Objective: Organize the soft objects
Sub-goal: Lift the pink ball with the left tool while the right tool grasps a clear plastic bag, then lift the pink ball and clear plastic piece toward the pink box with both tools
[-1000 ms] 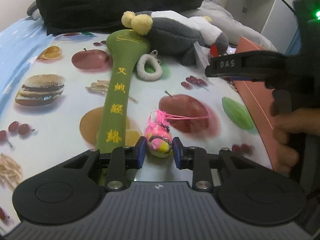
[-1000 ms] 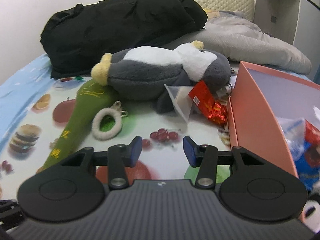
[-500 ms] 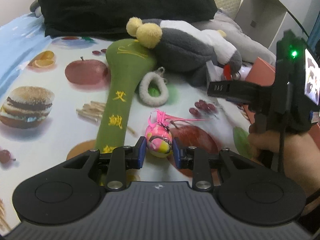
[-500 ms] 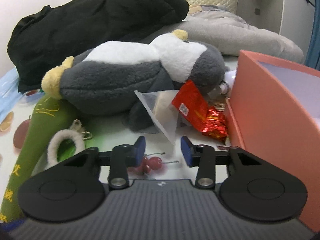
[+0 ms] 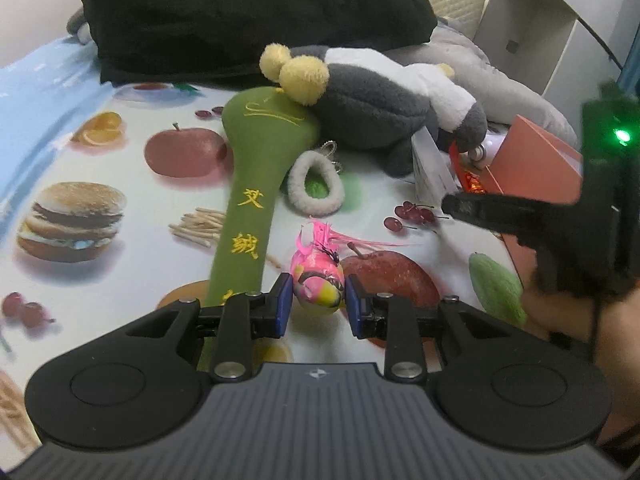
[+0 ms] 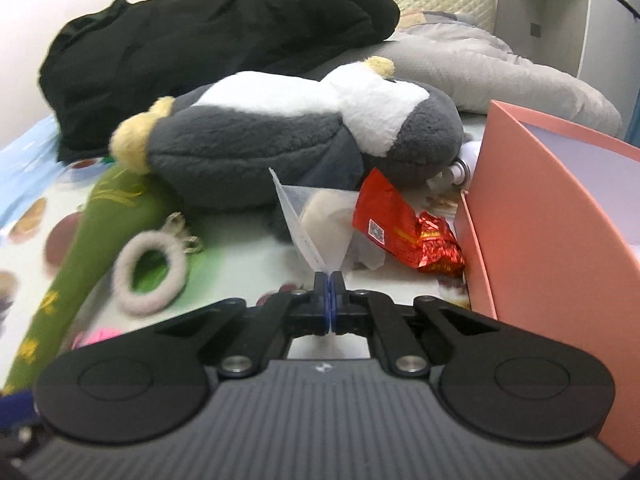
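Observation:
My left gripper [image 5: 319, 306] is shut on a small pink and yellow tufted toy [image 5: 318, 286], held just over the fruit-print sheet [image 5: 80, 152]. My right gripper [image 6: 330, 296] is closing, its jaws pressed together on the lower corner of a clear plastic bag [image 6: 316, 216]. That bag lies against a grey and white penguin plush [image 6: 260, 148]. In the left wrist view the right gripper [image 5: 450, 204] reaches in from the right, a hand behind it. A green plush mallet [image 5: 256, 184] with yellow characters and a fluffy white ring [image 5: 316, 188] lie beside the penguin.
An open salmon-pink box [image 6: 540, 220] stands at the right, with a red foil packet [image 6: 400, 228] against its near wall. A black garment [image 5: 240, 20] and a grey padded bundle [image 6: 500, 76] are piled at the back.
My right gripper moved forward and down to the clear bag and shut on its corner. The left gripper kept the pink toy and shifted slightly.

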